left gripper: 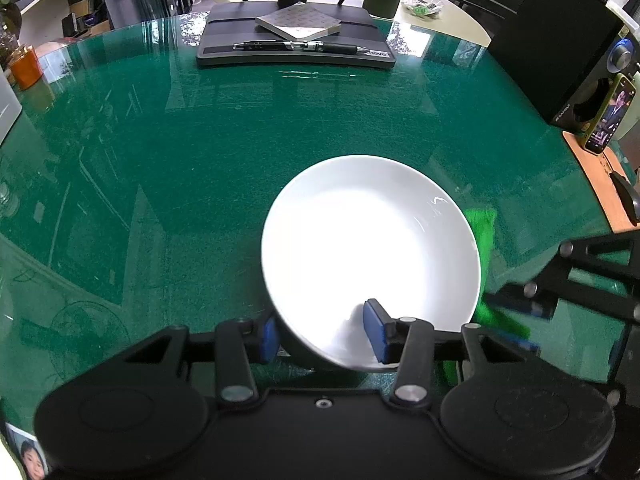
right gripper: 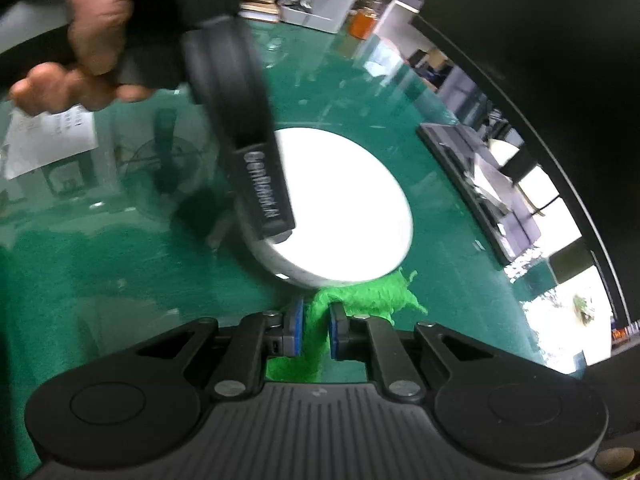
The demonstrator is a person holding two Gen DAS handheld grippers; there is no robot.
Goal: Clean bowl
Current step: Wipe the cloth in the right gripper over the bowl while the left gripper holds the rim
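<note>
Left hand-held gripper [left gripper: 324,334] pinches the white bowl's [left gripper: 372,256] rim; right hand-held gripper [right gripper: 315,330] — narrow — clamps green cloth [right gripper: 360,296].

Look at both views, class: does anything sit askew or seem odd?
Yes. The white bowl is tilted, not flat on the green table: the left tool pinches its near rim. The right tool holds a green cloth beside it.
</note>
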